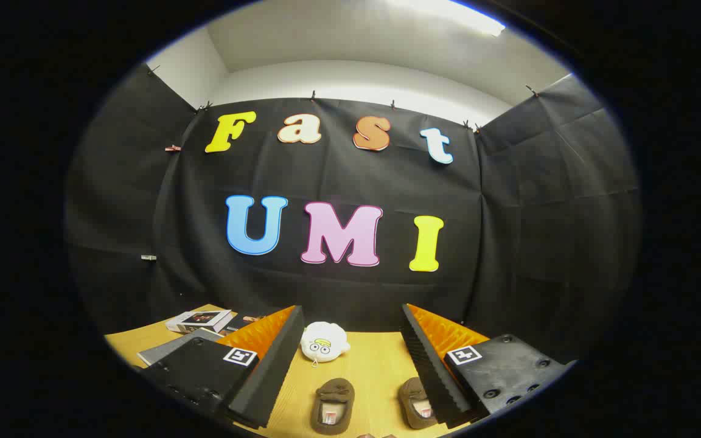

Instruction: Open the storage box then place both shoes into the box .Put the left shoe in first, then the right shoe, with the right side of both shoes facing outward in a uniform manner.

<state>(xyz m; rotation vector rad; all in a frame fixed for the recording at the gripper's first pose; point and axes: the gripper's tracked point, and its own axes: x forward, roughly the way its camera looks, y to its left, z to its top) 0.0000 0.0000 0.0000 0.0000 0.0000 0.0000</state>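
While you've got the hand-held gripper (350,365) held level and high, its fingers are spread wide apart w/ nothing between them but bare worktop (375,371), so it's gripping nothing. Two brown shoes sit side by side on the wood, low between the fingers: one shoe (333,406) about centred, the other shoe (417,403) just beside the right finger's inner edge and partly hidden by it. Both point their toes away from you, openings toward you. Can't say which is left and which is right from this angle, so check before you commit. Beyond them, near the far edge of the worktop, a white plush toy (324,342) w/ a cartoon face sits apart from the shoes. Off past the left finger lie some books (198,320) and a grey folder (171,348). Step in hand, as I judge it: the very start, box not yet opened, shoes untouched. No storage box to point at from here, so your next move calls for finding it, then getting the lid open. After that it's left shoe first, approached from above w/ the fingers straddling it, and mind the plush doesn't get nudged.
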